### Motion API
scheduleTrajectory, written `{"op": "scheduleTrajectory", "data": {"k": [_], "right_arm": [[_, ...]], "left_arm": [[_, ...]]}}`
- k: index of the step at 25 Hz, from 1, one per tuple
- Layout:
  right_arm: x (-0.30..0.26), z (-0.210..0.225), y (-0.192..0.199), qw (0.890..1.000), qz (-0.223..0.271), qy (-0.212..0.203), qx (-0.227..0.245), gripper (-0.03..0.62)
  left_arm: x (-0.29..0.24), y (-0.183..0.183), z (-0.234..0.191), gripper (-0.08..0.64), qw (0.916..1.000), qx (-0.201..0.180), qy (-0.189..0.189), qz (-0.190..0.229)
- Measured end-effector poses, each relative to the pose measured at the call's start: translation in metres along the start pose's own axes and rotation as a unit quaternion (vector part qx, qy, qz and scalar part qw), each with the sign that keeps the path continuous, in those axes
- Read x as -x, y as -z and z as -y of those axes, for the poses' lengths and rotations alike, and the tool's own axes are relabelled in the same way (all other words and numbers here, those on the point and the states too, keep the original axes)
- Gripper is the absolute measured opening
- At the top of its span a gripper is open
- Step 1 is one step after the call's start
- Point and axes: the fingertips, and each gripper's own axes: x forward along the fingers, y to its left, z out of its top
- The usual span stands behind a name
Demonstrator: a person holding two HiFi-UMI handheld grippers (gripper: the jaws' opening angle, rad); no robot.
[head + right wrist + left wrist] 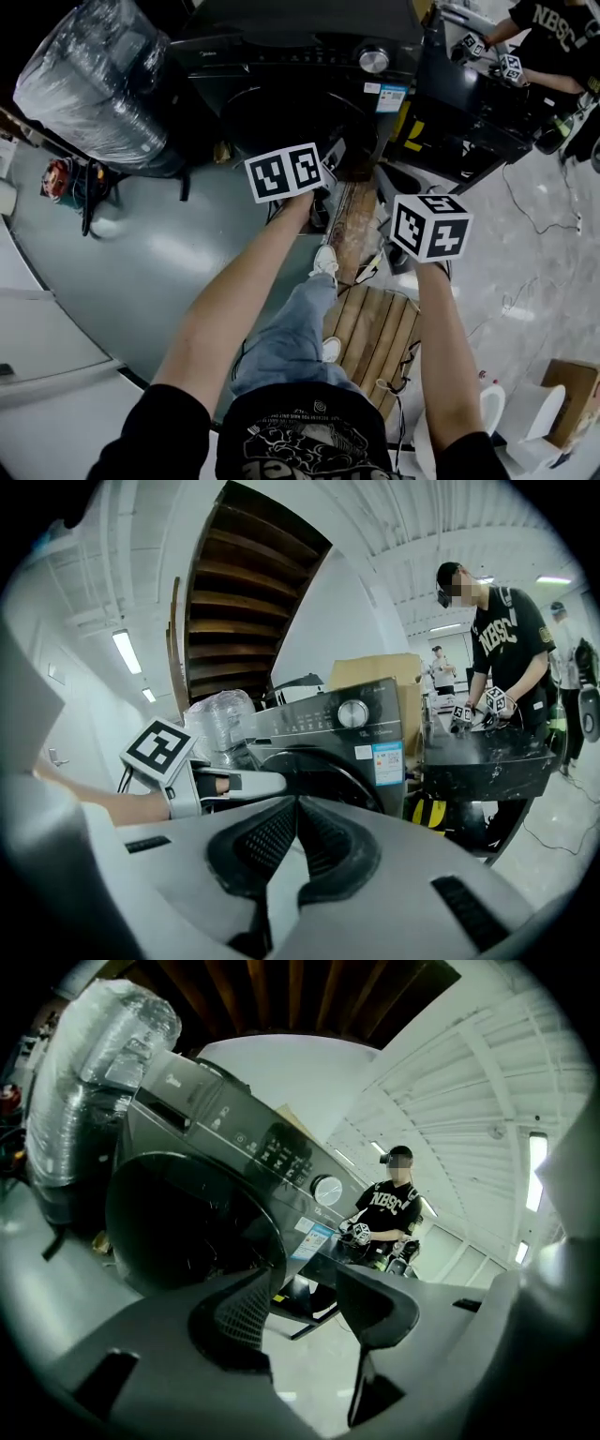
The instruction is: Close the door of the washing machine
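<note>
The washer (309, 56) stands dark against the far side, straight ahead of a person (309, 441) who stands on some planks (375, 337) with both arms stretched toward it. Its round door (291, 117) looks flush with the front, below the panel with the silver knob (373, 60) and beside a blue sticker (391, 97).

The left gripper (305, 1283) is held up in front of the door, not touching it. Its jaws stand part-way apart with nothing between them; only the floor (319, 1372) and the washer's lower corner show through the gap.

The right gripper (297, 808) hangs a little further right and further from the machine. Its jaws are closed, tip against tip, and hold nothing. From its side the left gripper shows just left of it, level with the door.

A big plastic-wrapped bundle (94, 80) sits to the left of the washer. To the right, a second person (502, 639) in a black shirt bends over a black surface (487, 752) with their own pair of grippers.
</note>
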Motion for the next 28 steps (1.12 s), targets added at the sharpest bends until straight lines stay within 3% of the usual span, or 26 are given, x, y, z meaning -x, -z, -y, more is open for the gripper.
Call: {"op": "scheduleTrajectory", "data": {"k": [9,17,24,28], "right_arm": [[0.053,-0.048,-0.022,0.999,0.026,-0.010,0.024,0.021],[0.091,-0.087,-0.036,0.998,0.047,-0.018,0.030,0.021],[0.119,-0.105,-0.036,0.997,0.067,-0.023,0.023,0.021],[0.127,-0.118,-0.042,0.996,0.079,-0.026,0.041,0.021]], "left_arm": [[0.085,-0.008,0.042,0.183,0.9939,-0.109,-0.005,0.015],[0.156,-0.017,0.061,0.146,0.9768,-0.210,-0.035,0.023],[0.205,-0.020,0.067,0.088,0.9714,-0.227,-0.041,0.056],[0.227,-0.017,0.068,0.066,0.9676,-0.237,-0.041,0.076]]}}
